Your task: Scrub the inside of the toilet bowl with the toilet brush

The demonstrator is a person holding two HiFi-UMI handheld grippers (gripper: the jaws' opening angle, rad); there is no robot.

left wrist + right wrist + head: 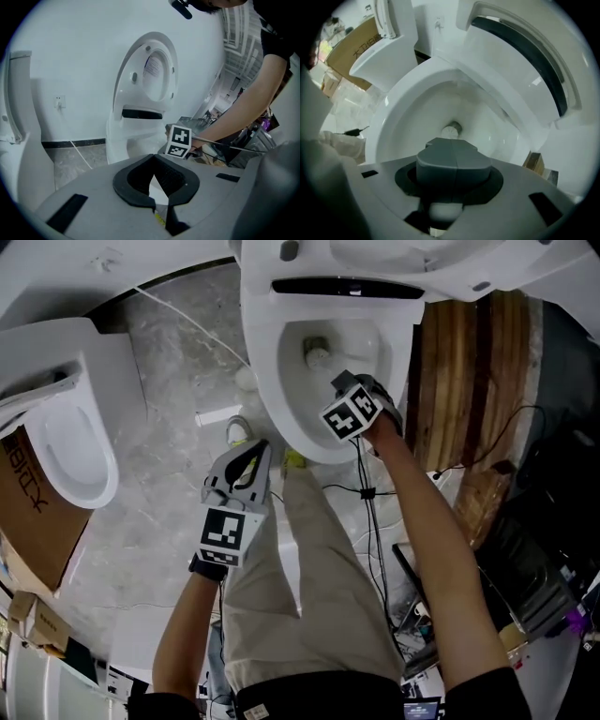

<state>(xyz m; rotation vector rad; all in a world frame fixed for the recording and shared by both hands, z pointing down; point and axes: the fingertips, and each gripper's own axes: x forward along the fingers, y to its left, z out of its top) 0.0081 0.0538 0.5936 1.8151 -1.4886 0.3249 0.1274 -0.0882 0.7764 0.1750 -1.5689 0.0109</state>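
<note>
Right claw (453, 161) is clamping the white toilet brush (319, 355), and I am angling its head low into the white ceramic toilet bowl (265, 381) to reach the drain; my left claw (154, 180) is hanging open, out of the way.

**Toilet straight ahead, a second one off to the left**

The toilet bowl (267, 381) stands before the person, its seat and lid (394, 263) raised behind it. The toilet brush (319, 354) has its head low inside the bowl, and the right gripper (349, 382) is over the near rim. The left gripper (246, 460) is outside, before the bowl. A second toilet (70, 442) stands to the left with a cardboard box (28, 512) just beside it. A wooden panel (469, 362) lies right of the bowl.
</note>
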